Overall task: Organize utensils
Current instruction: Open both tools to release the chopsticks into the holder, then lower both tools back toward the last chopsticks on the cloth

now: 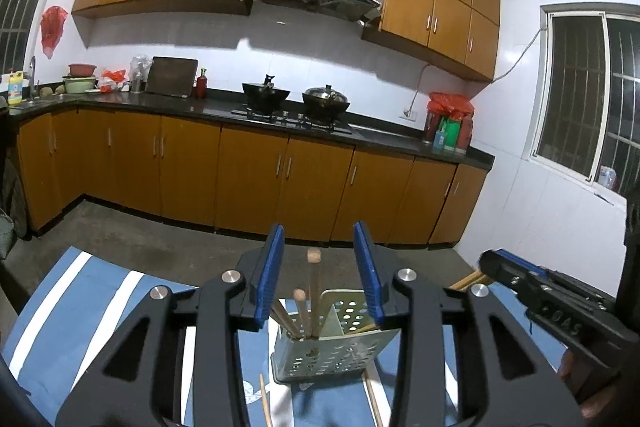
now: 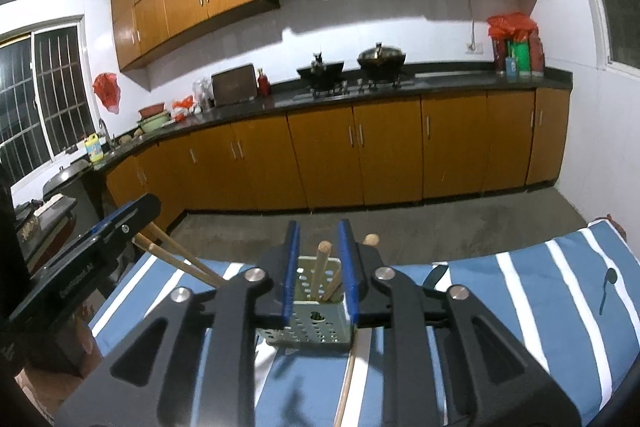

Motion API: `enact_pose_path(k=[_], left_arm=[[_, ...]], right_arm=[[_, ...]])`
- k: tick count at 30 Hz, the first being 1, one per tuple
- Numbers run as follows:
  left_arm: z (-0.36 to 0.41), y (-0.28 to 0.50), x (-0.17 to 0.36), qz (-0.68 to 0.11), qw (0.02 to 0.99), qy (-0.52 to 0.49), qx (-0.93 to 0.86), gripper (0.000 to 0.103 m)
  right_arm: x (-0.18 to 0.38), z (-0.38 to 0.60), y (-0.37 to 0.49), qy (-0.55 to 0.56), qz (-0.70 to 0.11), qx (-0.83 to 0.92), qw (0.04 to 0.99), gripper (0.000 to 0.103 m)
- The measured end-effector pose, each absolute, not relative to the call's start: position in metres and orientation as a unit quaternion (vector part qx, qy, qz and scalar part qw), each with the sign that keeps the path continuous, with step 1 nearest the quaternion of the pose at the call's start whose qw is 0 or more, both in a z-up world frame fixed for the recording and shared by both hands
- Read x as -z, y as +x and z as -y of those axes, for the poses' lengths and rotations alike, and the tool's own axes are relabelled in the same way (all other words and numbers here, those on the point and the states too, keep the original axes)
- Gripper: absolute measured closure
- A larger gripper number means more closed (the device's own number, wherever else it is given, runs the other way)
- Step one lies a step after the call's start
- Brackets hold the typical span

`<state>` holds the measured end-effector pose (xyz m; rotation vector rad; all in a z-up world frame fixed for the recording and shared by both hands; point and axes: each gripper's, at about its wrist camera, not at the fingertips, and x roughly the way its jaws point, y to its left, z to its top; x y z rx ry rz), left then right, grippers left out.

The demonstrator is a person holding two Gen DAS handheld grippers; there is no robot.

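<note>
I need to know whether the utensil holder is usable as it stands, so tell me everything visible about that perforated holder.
The perforated holder is a pale grey-green box that looks like metal, its walls punched with rows of round holes and one larger hole in the front face. A divider splits the open top into compartments. It stands upright on the blue and white striped cloth. Several wooden chopsticks stand inside, leaning at slightly different angles. More chopsticks lie on the cloth by its base. Neither gripper grips it.

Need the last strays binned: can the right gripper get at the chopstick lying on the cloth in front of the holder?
Probably yes: the loose chopstick lies uncovered on the striped cloth, just below the open right gripper, in front of the holder.
</note>
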<state>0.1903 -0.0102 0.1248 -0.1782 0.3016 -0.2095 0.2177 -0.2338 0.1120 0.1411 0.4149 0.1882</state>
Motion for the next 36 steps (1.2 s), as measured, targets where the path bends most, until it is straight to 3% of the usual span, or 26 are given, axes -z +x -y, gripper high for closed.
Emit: enact_pose_path(k=[8,15,23,35,36], left_arm=[[-0.016,0.153,-0.125,-0.14,0.98,-0.108,0.086,0.056],[-0.044,0.138,-0.058,-0.218,0.97,-0.101,0.023,0.052],[-0.038,0.14,0.04,-0.363,0.927,-0.09,0.017,0.053],[-0.007,0.132,0.068,-0.407,0.909,-0.071,0.055,0.053],[-0.005,0.132,0.07,-0.409,0.908,-0.068,0.057,0.053]], right_arm=[[-0.097,0.262,0.178,0.069,-0.19,-0.054,0.978,0.064],[-0.01,0.273,0.176,0.067,-0.296,-0.028,0.952,0.06],[0.095,0.229,0.168,0.041,-0.424,-0.073,0.902,0.07],[0.103,0.21,0.163,0.017,-0.423,-0.073,0.903,0.07],[0.103,0.209,0.163,0.013,-0.423,-0.072,0.903,0.078]])
